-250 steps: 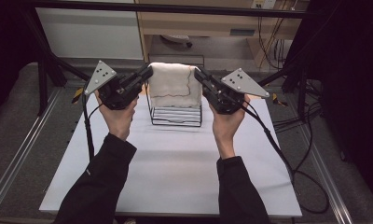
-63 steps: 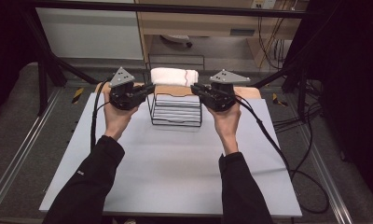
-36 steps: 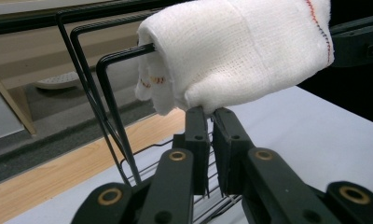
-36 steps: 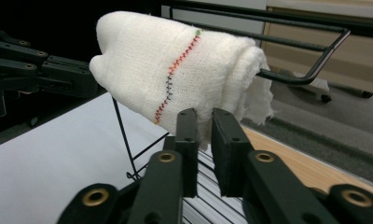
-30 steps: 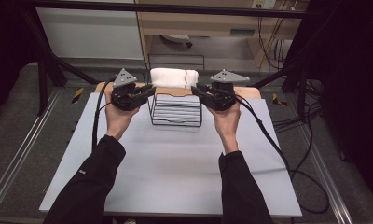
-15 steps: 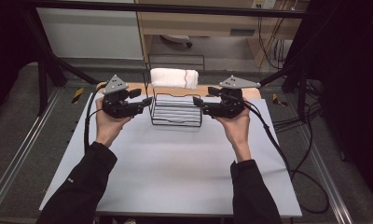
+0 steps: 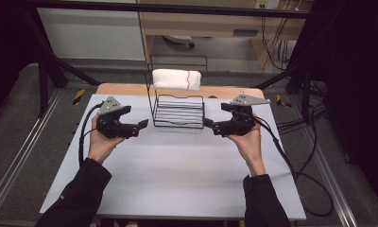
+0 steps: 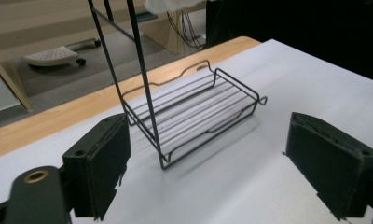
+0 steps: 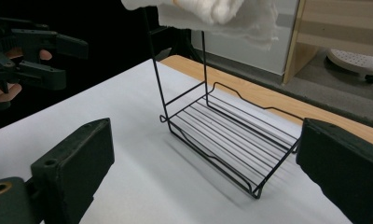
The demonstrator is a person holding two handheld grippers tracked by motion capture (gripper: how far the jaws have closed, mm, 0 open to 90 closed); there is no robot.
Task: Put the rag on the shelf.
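Black wire rack (image 7: 178, 112) standing near the far edge of the bench (image 7: 177, 175), at its middle, flat tray resting on the white surface, tall frame rising at its back; white folded towel (image 7: 176, 78) draped over the top bar of that frame. Left gripper (image 7: 142, 125) just left of the rack, fingers (image 8: 98, 165) spread wide, gripping nothing; right gripper (image 7: 209, 123) just right of it, fingers (image 9: 75, 170) likewise spread wide, empty; both apart from the wire.

Both tongs — left (image 7: 141, 126), right (image 7: 210, 124) — have released the towel (image 7: 176, 79).
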